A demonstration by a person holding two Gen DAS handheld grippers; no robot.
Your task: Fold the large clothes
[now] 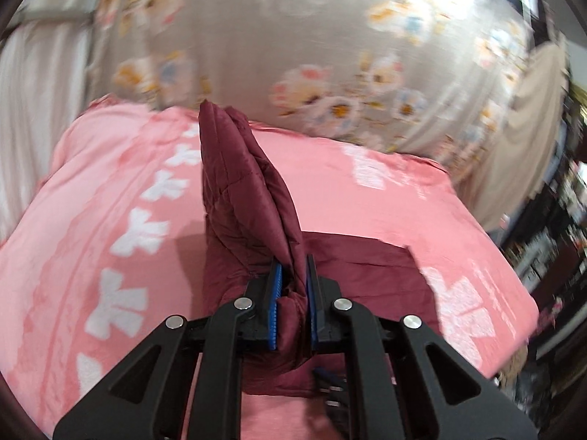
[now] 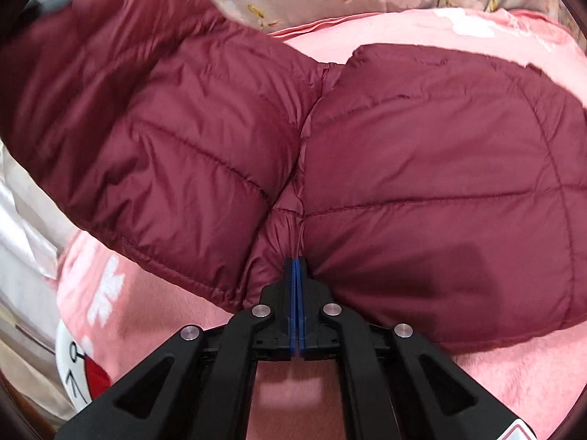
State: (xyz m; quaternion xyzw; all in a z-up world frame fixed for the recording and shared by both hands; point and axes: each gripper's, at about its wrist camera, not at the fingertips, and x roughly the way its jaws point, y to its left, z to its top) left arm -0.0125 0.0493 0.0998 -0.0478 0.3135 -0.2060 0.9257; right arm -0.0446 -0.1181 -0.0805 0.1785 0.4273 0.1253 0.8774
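Note:
A dark red quilted puffer jacket lies on a pink blanket with white patterns. My right gripper is shut on the jacket's near edge, at a seam where two padded panels meet. In the left wrist view a long padded part of the jacket stands lifted off the pink blanket, and my left gripper is shut on a thick fold of it, blue pads pressing from both sides. The rest of the jacket lies flat to the right behind the gripper.
A grey floral bedsheet spreads beyond the blanket. White cloth hangs at the far left. Dark shelving with clutter stands past the bed's right edge. A white cushion with a cartoon face sits at the lower left of the right wrist view.

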